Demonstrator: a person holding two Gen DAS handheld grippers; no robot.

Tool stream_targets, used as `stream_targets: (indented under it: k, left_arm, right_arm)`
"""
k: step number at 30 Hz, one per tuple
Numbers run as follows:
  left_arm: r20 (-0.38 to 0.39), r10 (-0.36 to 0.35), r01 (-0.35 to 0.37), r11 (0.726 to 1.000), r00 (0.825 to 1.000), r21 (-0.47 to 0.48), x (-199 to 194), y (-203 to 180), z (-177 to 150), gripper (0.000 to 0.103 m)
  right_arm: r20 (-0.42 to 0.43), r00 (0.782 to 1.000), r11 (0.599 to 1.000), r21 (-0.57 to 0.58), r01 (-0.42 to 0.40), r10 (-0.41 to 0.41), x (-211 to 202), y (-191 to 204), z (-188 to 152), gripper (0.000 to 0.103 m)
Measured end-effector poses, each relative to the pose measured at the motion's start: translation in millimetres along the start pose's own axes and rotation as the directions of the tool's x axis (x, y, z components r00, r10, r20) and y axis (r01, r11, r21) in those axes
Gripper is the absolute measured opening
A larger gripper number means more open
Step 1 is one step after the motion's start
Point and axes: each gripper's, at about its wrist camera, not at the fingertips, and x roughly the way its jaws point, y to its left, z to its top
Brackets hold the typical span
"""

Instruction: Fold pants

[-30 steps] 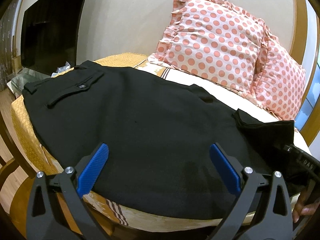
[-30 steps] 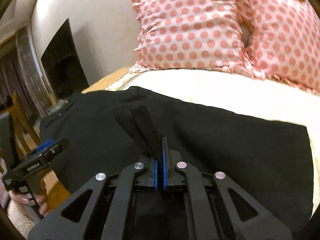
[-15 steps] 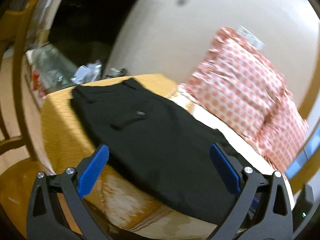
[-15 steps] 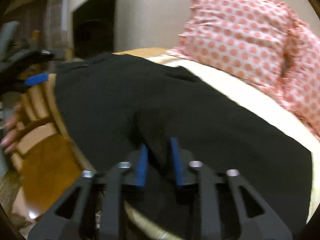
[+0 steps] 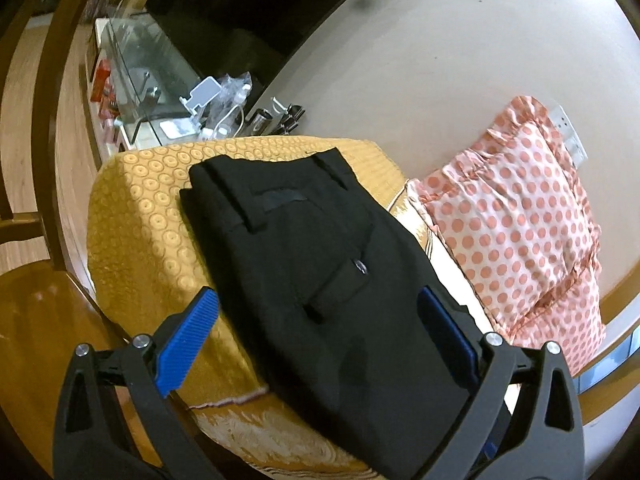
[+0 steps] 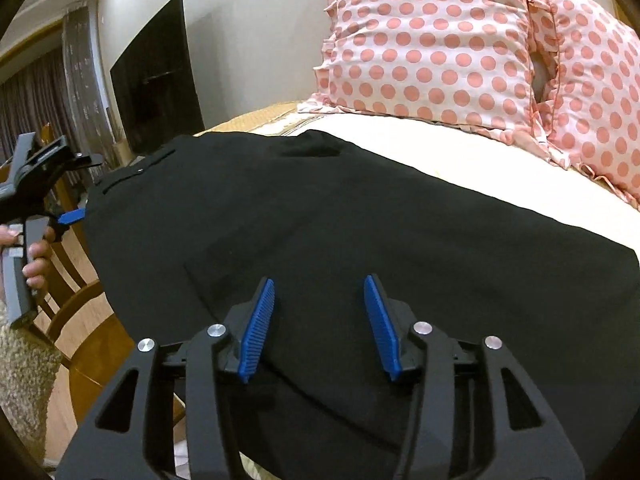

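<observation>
Black pants (image 5: pixel 320 280) lie flat on the gold bedspread (image 5: pixel 140 220), waistband end toward the glass stand, a folded layer already lying across the near part. Polka-dot pillows (image 6: pixel 432 40) sit well apart behind. Left gripper (image 5: pixel 320 344) hovers over the seat area, jaws spread wide, holding nothing. Right gripper (image 6: pixel 320 320) hangs just above the folded layer, jaws partly open, empty. Judgement: a fresh grasp comes next. Recommend each gripper pinch both layers at an edge, lift evenly, and keep the edges aligned so no crease skews the fold
</observation>
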Motion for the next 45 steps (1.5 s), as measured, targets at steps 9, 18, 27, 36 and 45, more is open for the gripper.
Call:
stream_targets:
  k: [9,18,27,36,45]
  left_arm:
    - [-0.065,-0.076,0.075,0.997,0.995,-0.02,-2.8,-5.0,-8.4,0.099]
    - [-0.109,-0.224,0.206,0.966,0.968,-0.155,7.4,6.8,-7.8,0.076]
    - [-0.083,0.024,-0.026,0.999,0.996,-0.023,19.4,-5.3,-0.6,0.017]
    - [0.111,0.118,-0.156,0.869,0.987,0.47,-13.0,-155.9,-27.8,0.013]
    - [-0.072,-0.143,0.113,0.306,0.987,0.945,-27.4,-332.4,-231.5,0.014]
  right_arm:
    - [0.012,1.0,1.0,-0.003,-0.013,0.013,-0.6,0.5,-0.4,0.059]
    - [0.018,1.0,1.0,-0.009,-0.024,0.024,-3.6,0.4,-3.1,0.063]
    - [0.062,0.997,0.994,0.096,-0.048,0.042,-30.2,-28.6,-10.1,0.063]
    - [0.19,0.973,0.953,0.295,0.071,-0.131,-102.0,-107.5,-23.0,0.065]
    - [0.182,0.913,0.812,0.542,0.216,-0.364,-162.5,-188.1,-64.3,0.065]
